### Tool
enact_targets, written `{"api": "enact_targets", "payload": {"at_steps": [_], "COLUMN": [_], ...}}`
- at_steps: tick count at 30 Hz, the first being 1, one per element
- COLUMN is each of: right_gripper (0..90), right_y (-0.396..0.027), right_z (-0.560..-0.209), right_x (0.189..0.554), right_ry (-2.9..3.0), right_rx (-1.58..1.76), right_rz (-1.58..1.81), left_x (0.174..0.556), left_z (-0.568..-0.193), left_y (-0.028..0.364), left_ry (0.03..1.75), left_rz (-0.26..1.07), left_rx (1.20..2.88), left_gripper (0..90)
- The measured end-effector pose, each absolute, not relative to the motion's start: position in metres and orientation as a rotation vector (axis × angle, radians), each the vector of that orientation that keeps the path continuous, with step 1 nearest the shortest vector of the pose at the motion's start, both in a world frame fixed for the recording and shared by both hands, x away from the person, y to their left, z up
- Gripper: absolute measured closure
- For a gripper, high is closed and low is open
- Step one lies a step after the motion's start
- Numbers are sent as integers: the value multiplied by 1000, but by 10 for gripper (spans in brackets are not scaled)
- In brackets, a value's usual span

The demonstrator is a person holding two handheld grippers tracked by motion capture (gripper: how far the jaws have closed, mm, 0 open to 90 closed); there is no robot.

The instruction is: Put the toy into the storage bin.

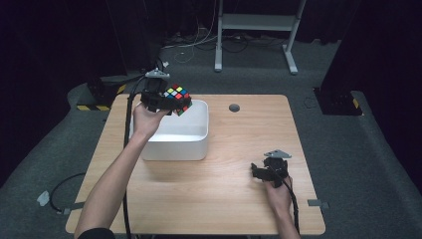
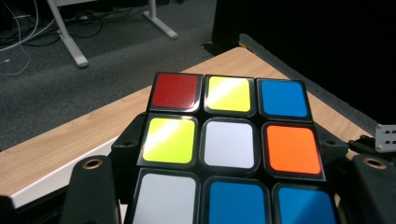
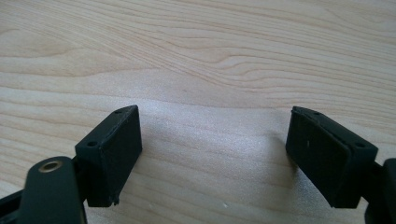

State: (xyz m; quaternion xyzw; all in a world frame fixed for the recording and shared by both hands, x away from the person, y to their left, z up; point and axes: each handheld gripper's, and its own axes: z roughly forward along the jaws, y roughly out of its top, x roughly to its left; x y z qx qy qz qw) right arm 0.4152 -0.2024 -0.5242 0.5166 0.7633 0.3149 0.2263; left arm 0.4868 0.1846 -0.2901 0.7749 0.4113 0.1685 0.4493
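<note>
A puzzle cube (image 1: 178,98) with coloured stickers hangs above the back left corner of a white bin (image 1: 175,148), held in my left gripper (image 1: 171,103), which is shut on it. In the left gripper view the cube (image 2: 229,142) sits between the two black jaws, its top face showing red, yellow, blue, white and orange squares. My right gripper (image 1: 258,174) rests low over the table at the front right. Its own view shows the gripper (image 3: 212,154) open, with bare wood between the pads (image 3: 116,154).
The wooden table (image 1: 234,189) has a round cable hole (image 1: 234,107) near its back edge. Cables trail from both grippers off the table's front. A metal stand's legs (image 1: 254,45) are on the grey carpet behind, and black bases flank the table.
</note>
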Motion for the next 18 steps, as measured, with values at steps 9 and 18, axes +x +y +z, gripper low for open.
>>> {"api": "enact_targets", "payload": {"at_steps": [9, 18], "right_gripper": [183, 193], "right_y": [-202, -201], "right_z": [-524, -524], "right_x": [415, 415], "right_ry": [2107, 2113], "right_rx": [1426, 1417], "right_rz": [870, 872], "left_x": [500, 516], "left_z": [-290, -300], "left_y": [184, 175], "left_ry": [1044, 1058], "left_rz": [427, 426], "left_rx": [1923, 1934], "left_gripper": [332, 332]}}
